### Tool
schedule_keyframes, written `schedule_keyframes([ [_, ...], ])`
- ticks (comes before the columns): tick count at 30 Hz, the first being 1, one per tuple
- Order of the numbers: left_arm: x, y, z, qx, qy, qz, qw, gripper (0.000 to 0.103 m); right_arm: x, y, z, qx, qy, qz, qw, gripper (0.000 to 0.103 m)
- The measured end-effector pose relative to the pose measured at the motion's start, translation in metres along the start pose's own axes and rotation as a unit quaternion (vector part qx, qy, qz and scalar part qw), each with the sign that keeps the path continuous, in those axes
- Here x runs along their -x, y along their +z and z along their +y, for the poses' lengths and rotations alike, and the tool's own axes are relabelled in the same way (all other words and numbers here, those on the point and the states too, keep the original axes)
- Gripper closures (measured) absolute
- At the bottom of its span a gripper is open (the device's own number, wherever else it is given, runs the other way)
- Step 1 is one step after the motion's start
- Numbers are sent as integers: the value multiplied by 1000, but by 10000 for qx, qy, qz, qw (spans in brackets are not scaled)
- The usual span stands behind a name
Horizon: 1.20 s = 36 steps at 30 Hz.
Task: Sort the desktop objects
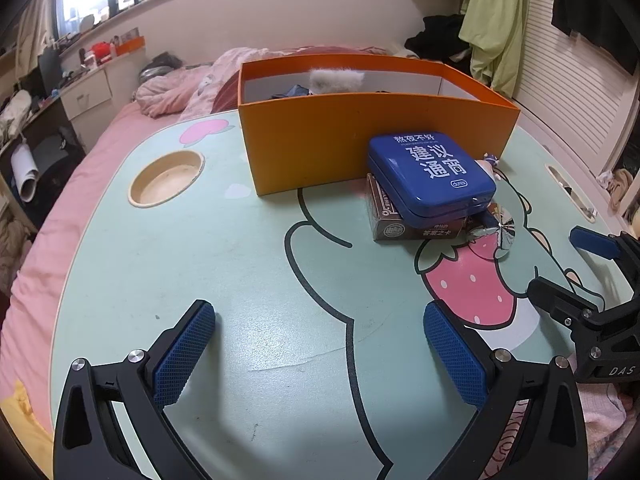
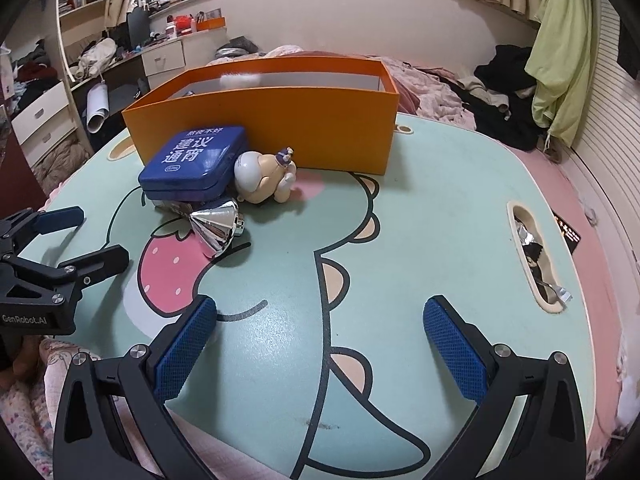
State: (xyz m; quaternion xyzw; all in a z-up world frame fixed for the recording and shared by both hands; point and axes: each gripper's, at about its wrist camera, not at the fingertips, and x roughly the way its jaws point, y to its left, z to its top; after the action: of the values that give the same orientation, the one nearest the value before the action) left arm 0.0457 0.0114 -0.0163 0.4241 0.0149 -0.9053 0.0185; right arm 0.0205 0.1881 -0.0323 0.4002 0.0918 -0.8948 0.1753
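An orange open box (image 1: 360,144) (image 2: 280,128) stands at the back of the lap table, with a white fluffy thing (image 1: 336,79) inside. In front of it a blue tin (image 1: 432,178) (image 2: 196,160) lies on a brown card box (image 1: 404,228). A small doll figure (image 2: 264,176) lies beside the tin, and a silver cone (image 2: 218,228) (image 1: 502,232) lies in front. My left gripper (image 1: 320,352) is open and empty over the table's near side. My right gripper (image 2: 320,350) is open and empty, to the right of the objects.
The mint table (image 1: 224,264) has a round cup recess (image 1: 166,178) at the left and a slot (image 2: 536,260) holding small items at the right. A pink bed (image 1: 48,248) surrounds it, with clothes (image 2: 504,92) piled behind.
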Motion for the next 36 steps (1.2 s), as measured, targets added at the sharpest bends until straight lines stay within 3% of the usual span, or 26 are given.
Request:
schedule_keyframes([
  [26,0,0,1,0,-1,-4,10000,0,8,-2,-8,-284,221,-260,9990,0],
  [34,0,0,1,0,-1,-4,10000,0,7,13,17,169,294,-231,9992,2],
  [36,0,0,2,8,3,-6,10000,0,2,21,21,194,393,-143,9989,7],
])
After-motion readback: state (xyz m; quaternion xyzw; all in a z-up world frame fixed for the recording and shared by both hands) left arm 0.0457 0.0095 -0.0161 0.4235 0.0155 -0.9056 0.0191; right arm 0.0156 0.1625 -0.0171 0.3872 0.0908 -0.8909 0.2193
